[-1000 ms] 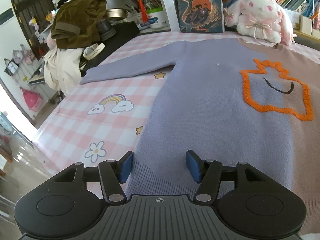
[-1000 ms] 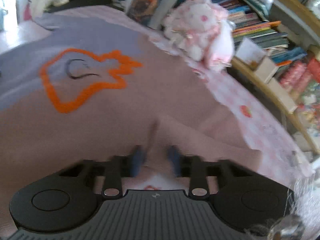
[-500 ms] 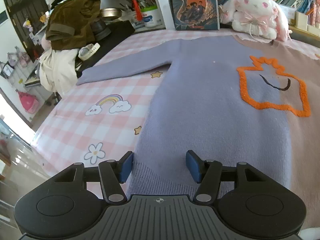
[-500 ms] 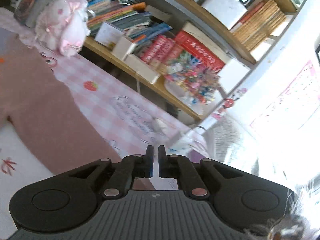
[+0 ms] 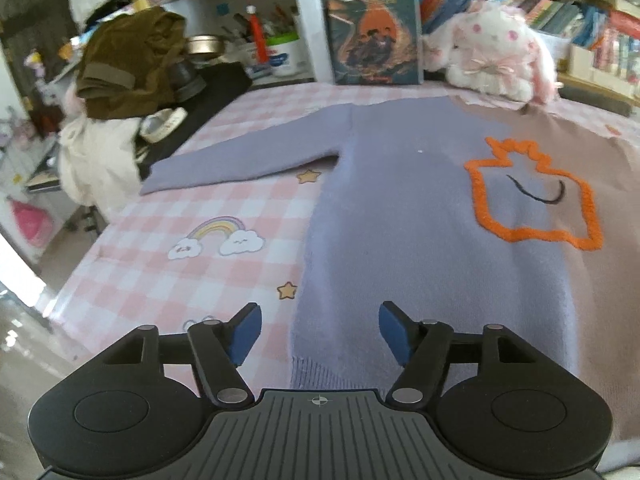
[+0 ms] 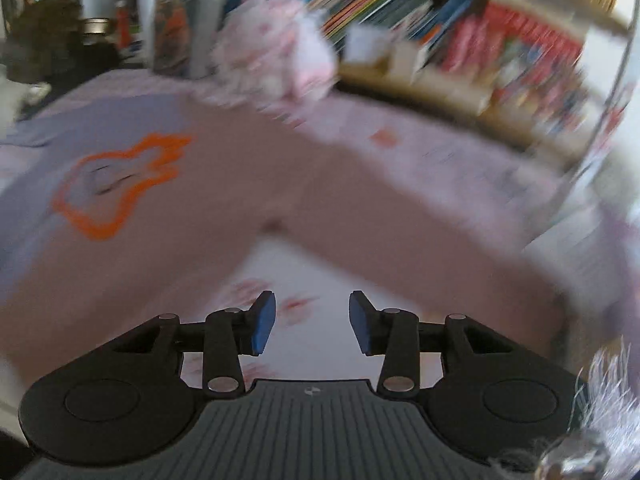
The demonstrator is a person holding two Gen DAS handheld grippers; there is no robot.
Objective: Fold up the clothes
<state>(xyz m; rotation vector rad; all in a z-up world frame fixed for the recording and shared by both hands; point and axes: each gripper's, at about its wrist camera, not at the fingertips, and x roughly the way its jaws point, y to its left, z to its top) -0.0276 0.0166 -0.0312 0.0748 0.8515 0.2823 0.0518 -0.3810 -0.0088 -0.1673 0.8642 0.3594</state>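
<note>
Lying flat on the pink checked bed cover [image 5: 248, 216], the sweater [image 5: 400, 208] has its long axis running from the near hem to the collar at the far edge, where a book [image 5: 374, 28] and a plush rabbit [image 5: 496, 56] stand. Its lilac left sleeve [image 5: 244, 158] stretches out toward the left edge of the cover, well apart from the body except at the shoulder.

The left gripper [image 5: 320, 330] hangs over the near left corner of the hem. Its jaws are opening and grasp nothing; the ribbed hem corner lies below and between the blue pads [image 5: 246, 332], but the pads do not press on it.

In the blurred right wrist view, the brown right sleeve [image 6: 420, 224] runs slantwise toward the right edge of the cover. The right gripper [image 6: 308, 322] is above bare cover in the angle between the body and this sleeve, near both but touching neither as far as I can tell. Its jaws are also opening and are empty.

I judge the left gripper is nearer to its cloth, so the hem corner can be taken first; the right one must go sideways to reach the sleeve.
</note>
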